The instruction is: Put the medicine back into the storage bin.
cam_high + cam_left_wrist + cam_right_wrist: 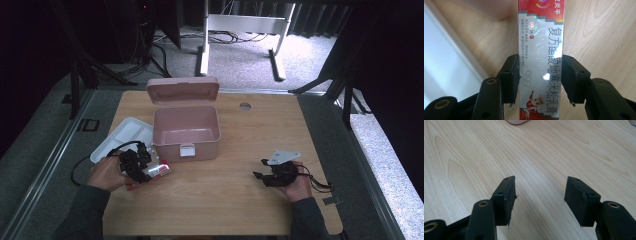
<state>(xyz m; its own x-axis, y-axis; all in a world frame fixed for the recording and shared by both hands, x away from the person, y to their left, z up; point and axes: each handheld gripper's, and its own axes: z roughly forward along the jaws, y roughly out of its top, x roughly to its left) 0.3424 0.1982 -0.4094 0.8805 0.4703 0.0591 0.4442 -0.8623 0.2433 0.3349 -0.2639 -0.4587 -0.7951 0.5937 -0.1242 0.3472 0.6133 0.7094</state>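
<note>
Left gripper (540, 75) fingers clamped on carton (541, 50) beside pink box (186, 131); right gripper (539, 197) fingers apart over worktop (474, 157).

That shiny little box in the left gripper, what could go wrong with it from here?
The left gripper pinches the glossy box only near one end, so most of it sticks out past the pads; it might twist or slide out when lifted. The open pink case stands close beside it, and the box could knock its front wall on the way over. The white tray lies right by that hand and could get nudged.
</note>
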